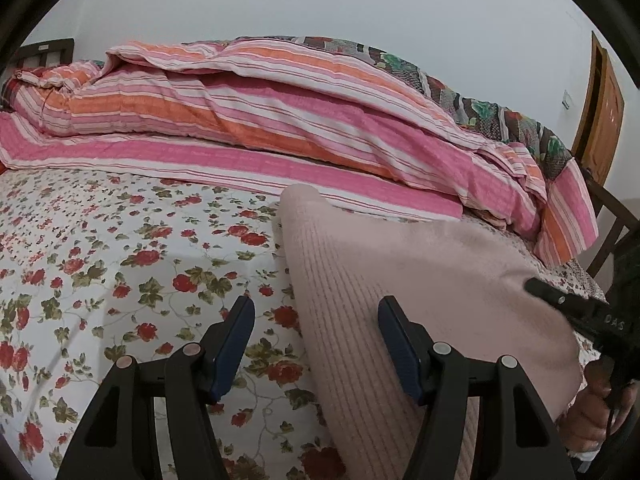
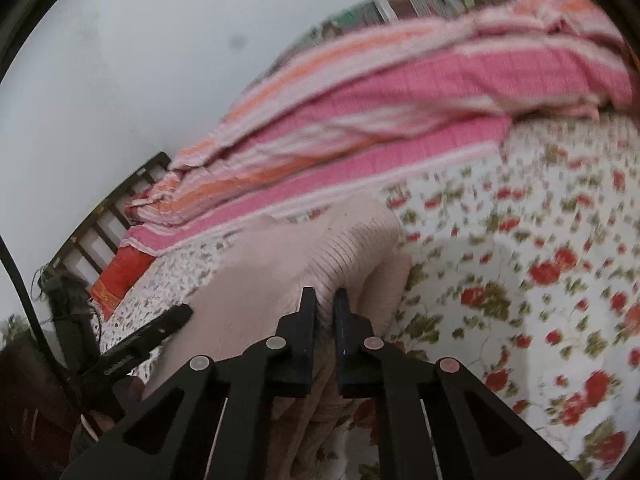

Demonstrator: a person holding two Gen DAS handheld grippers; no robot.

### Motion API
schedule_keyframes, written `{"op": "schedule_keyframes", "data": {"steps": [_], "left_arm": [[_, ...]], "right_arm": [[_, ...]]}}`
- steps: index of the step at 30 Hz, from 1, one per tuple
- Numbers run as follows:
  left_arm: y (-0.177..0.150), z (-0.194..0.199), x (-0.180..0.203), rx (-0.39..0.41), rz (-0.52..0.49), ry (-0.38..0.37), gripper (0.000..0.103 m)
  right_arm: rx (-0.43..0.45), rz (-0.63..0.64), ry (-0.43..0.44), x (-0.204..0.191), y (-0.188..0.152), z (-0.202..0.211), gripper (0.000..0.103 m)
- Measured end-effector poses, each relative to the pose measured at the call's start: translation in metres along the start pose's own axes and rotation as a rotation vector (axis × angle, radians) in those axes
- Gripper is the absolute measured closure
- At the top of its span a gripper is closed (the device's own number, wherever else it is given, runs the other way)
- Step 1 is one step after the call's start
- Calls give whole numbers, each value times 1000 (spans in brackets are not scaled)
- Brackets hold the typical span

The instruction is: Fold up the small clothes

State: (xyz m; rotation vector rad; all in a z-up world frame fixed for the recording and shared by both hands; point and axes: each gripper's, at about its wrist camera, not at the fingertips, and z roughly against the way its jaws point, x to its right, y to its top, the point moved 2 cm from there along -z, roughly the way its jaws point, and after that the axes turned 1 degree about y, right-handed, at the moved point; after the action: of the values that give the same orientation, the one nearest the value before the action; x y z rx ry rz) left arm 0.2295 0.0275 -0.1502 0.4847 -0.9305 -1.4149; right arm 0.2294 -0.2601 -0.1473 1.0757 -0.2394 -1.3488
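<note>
A pale pink ribbed knit garment (image 1: 420, 280) lies on the flowered bedsheet (image 1: 120, 260). My left gripper (image 1: 316, 312) is open, its fingers astride the garment's left edge, holding nothing. My right gripper (image 2: 324, 300) is shut on a fold of the same pink garment (image 2: 288, 256) and lifts it off the sheet. The right gripper (image 1: 576, 312) also shows at the right edge of the left wrist view, and the left gripper (image 2: 160, 328) shows at the lower left of the right wrist view.
A pink and orange striped quilt (image 1: 260, 108) is bunched along the far side of the bed. A dark patterned blanket (image 1: 500, 116) lies behind it. A dark wooden headboard (image 2: 104, 216) and a wooden door (image 1: 600, 112) stand at the edges.
</note>
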Motion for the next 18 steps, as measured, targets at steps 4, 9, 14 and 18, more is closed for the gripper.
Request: {"op": "schedule_keyframes", "data": {"steps": [4,9,14,18], "left_arm": [[1,1,2,2,-11,-2,41],[0,5,4,3,-19,-10,41],[-3,0,7,-18,-26,21,40],[-2,-1,9,-17,-36,30,40]], "right_arm": [[-65,43,-128,3,-10,-22,96],[-88,27,-150,12,-9,-21,95],[-56,170,-266,-7,-13,-15,92],[10,221,-254,-27,-7,-2,82]]}}
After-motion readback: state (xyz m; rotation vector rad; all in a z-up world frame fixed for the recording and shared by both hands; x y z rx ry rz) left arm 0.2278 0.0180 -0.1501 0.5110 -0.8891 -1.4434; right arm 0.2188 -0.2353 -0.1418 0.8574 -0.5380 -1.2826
